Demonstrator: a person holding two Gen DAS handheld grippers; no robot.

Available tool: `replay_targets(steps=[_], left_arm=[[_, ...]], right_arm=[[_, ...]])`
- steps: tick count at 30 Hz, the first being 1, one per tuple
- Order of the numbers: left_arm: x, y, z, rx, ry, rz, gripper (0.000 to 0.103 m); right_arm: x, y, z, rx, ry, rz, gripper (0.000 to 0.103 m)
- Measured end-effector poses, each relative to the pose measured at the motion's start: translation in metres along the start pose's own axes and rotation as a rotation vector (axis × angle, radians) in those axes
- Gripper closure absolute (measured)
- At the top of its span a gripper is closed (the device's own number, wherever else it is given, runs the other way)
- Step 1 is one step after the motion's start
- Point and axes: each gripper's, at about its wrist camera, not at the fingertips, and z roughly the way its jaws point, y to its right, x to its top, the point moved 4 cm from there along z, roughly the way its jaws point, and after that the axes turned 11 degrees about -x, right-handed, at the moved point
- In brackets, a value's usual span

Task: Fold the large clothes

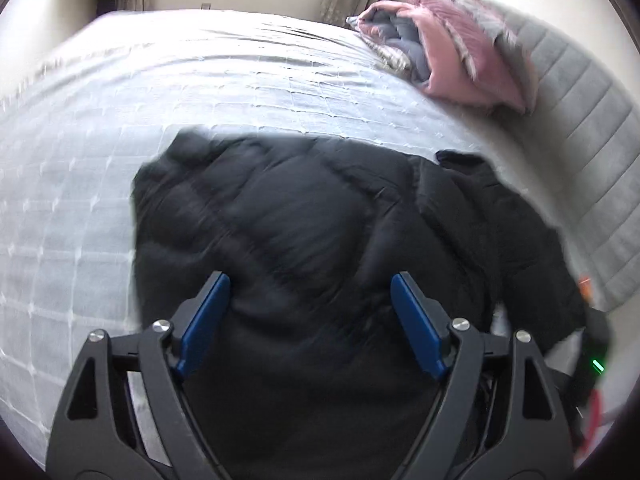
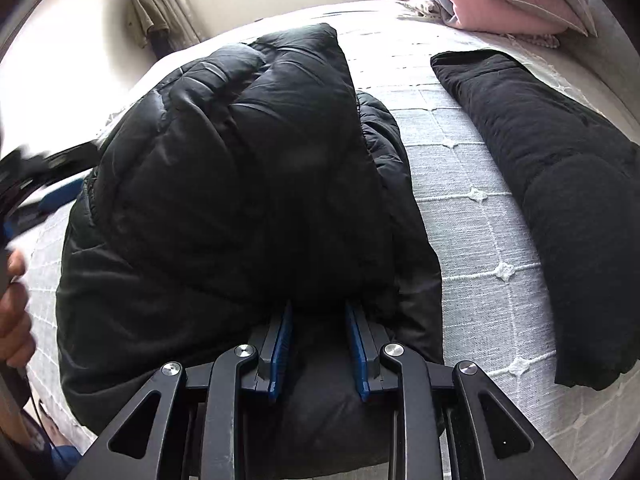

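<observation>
A black puffer jacket (image 1: 288,232) lies on the grey quilted bed (image 1: 80,184). My left gripper (image 1: 310,280) is open above it, holding nothing; the view is motion-blurred. In the right wrist view the jacket (image 2: 224,168) is bunched and partly folded over. My right gripper (image 2: 318,308) has its blue pads (image 2: 285,336) close together on a fold of the jacket, their tips hidden under the fabric. The left gripper (image 2: 44,184) shows blurred at the jacket's left edge.
A second black garment (image 2: 536,184) lies folded long at the right on the bed. Pink and grey pillows and bedding (image 1: 452,48) are piled by the grey padded headboard (image 1: 592,152). A window and curtains stand beyond the bed. A hand (image 2: 14,312) is at the left edge.
</observation>
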Motion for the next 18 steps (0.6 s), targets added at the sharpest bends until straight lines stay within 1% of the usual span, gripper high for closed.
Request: replay_targets(steps=[2, 4, 7, 10, 12, 15, 18], left_arm=[[0.009, 0.016, 0.022, 0.016, -0.019, 0.041, 0.020], [0.014, 0.016, 0.042, 0.075, -0.043, 0.019, 0.017], [0.020, 0.009, 0.064, 0.128, -0.059, 0.009, 0.011], [0.021, -0.007, 0.077, 0.128, -0.041, -0.042, 0.008], [0.020, -0.010, 0.085, 0.146, -0.029, -0.040, 0.008], [0.014, -0.011, 0.081, 0.160, -0.017, -0.035, 0.007], [0.011, -0.010, 0.069, 0.133, -0.016, -0.037, 0.008]], right_arm=[[0.000, 0.003, 0.001, 0.011, -0.008, 0.012, 0.077], [0.001, 0.002, 0.005, 0.020, -0.014, 0.021, 0.077], [0.004, 0.005, 0.009, 0.026, -0.015, 0.024, 0.077], [0.007, 0.004, 0.010, 0.033, -0.014, 0.034, 0.077], [0.010, 0.003, 0.015, 0.040, -0.014, 0.039, 0.077], [0.012, -0.001, 0.021, 0.034, -0.022, 0.034, 0.077], [0.010, -0.001, 0.020, 0.042, -0.029, 0.033, 0.077]])
